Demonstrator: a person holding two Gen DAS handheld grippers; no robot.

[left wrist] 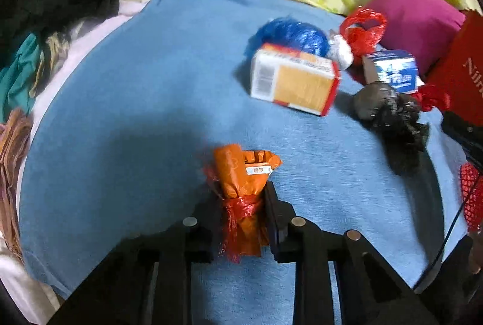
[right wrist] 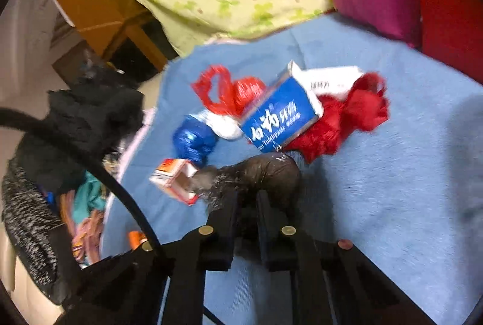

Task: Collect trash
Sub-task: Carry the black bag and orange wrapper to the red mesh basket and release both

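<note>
Left wrist view shows the left gripper (left wrist: 241, 198) pinching an orange wrapper bundle (left wrist: 241, 183) low down, at the red plastic band around its waist, over the blue blanket (left wrist: 126, 113). Most of the bundle stands above the fingers, so it may tip or slide out if it is swung fast, and the loose paper slip tucked in its top may shake free.

Right wrist view shows the right gripper (right wrist: 246, 201) pressed nearly together on the tail of a crumpled black bag (right wrist: 265, 171). Only thin, slippery film sits in the pinch, so the heavier lump may tear loose or drop when lifted.

More trash lies close by: an orange box (right wrist: 172, 180) touching the black bag, a blue box (right wrist: 280, 116), a blue bag (right wrist: 193, 137), a white wad (right wrist: 225, 125) and red bags (right wrist: 347, 119). The orange box may be dragged or tipped as the black bag rises.

A black cable (right wrist: 90, 162) curves across the left of the right wrist view and may snag on the pile of clothes (right wrist: 90, 204) beside the blanket. I see no bin, so where the trash goes is unclear
</note>
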